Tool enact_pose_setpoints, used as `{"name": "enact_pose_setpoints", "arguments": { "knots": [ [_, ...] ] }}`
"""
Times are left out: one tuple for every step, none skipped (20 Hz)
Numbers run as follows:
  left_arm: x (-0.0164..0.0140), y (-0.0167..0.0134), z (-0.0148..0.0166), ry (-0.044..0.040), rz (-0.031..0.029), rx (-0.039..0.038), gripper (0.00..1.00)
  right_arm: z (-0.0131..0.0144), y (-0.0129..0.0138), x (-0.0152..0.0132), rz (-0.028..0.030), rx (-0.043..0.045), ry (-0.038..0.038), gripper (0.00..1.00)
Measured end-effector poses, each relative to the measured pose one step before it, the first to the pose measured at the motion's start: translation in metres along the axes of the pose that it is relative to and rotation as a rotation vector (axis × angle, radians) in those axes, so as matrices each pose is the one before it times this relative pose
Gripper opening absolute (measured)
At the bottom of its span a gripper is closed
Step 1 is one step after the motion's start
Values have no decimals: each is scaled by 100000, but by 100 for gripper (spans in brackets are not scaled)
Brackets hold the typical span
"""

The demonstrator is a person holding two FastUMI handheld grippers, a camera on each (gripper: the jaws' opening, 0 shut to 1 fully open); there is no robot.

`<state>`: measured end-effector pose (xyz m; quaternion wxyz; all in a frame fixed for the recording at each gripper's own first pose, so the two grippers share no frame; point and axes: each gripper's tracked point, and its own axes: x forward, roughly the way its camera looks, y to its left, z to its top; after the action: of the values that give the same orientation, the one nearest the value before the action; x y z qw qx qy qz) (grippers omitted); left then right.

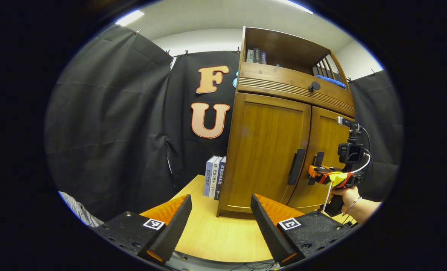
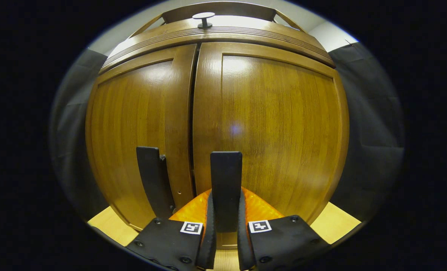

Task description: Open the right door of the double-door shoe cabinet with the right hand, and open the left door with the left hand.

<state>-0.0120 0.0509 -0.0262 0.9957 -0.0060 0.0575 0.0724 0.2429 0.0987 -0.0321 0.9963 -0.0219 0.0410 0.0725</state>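
right claw clamped on right door handle | left claw wide | doors closed

Glossy wooden shoe cabinet, matt dark handles, matt cloth wall.

One cabinet, two doors (each with one handle), three upright books beside it.

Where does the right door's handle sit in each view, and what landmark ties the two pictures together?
Left gripper view: the right handle is right of centre on the cabinet, with the right gripper at it.
Right gripper view: the same handle stands low at centre, clamped between that gripper's fingers.
Shared landmark: the left handle, just left of it in both.
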Motion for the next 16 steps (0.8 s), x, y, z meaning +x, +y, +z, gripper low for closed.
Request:
{"name": "enact_pose_setpoints", "arguments": {
  "knots": [
    [-178,-117,188,-269,13,255,95,213,68,-708,-251,1348,-455,30],
    [-121,-64,122,-261,-28,359,95,-294,-114,-279,-35,452,507,25],
    [-259,-45,143,-417,-56,253,95,-108,-139,-435,-168,100,-82,27],
    [-249,35,89,-420,31,102,95,-96,-185,-694,-400,119,478,29],
    [-145,46,119,-251,238,47,95,-11,-198,-686,-101,334,-239,21],
    [-179,53,-77,-125,319,23,95,-175,-325,-925,-185,157,-11,25],
    [-170,17,2,36,226,9,92,-17,-389,-852,-261,629,-457,29],
    [-80,-79,-55,127,36,131,92,-117,-272,-873,-408,520,-515,25],
    [-145,-134,3,172,-138,244,92,-48,-381,-843,-329,-124,-500,29],
    [-107,-197,-35,212,-393,194,95,3,-360,-719,-386,-617,-342,25],
    [-124,-267,-35,169,-514,63,95,-35,-280,-605,-64,-725,60,21],
    [-54,-339,-231,298,-673,16,92,-105,-329,-594,377,16,113,25],
    [-164,-405,-131,679,-809,-165,92,-50,-330,-586,427,389,238,29],
    [27,-399,-268,853,-782,-269,92,15,-367,-499,340,38,354,29],
    [-103,-385,-151,592,-817,-294,92,-110,-281,-420,135,-287,256,25],
    [-137,-356,-107,300,-766,77,92,-39,-176,-218,41,-275,200,29]
  ]
}}
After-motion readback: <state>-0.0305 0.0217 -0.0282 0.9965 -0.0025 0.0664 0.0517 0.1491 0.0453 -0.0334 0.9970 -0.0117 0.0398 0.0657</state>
